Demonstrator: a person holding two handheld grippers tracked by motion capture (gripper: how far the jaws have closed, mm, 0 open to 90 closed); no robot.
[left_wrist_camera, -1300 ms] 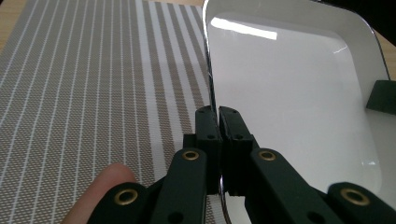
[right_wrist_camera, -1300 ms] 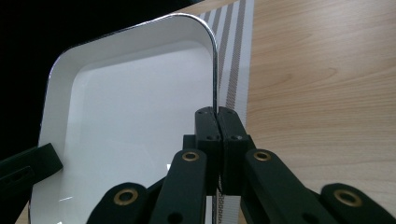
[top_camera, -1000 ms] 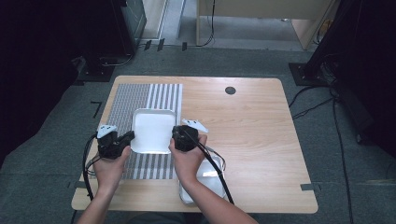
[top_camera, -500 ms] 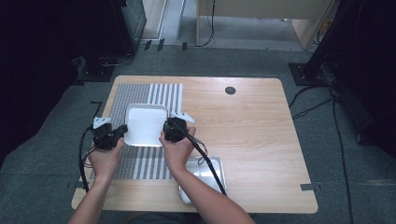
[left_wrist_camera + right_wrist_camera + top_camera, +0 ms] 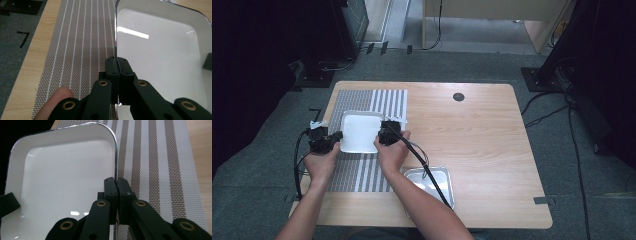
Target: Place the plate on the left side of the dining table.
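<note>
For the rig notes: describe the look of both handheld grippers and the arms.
The left gripper and right gripper are matte black with paired jaws on linked bars, brass-coloured rivets at the joints, a white part on top, and a trailing black cable each. The forearms are bare, no sleeves showing.

A laboratory or recording workroom: a plain wooden table point(image 5: 482, 135) with a cable port point(image 5: 458, 96) stands on grey carpet point(image 5: 572, 165), with loose cables point(image 5: 552, 112) across the floor, black equipment stands point(image 5: 542, 75) at the edges, and tape marks point(image 5: 314, 111) beside the table.
</note>
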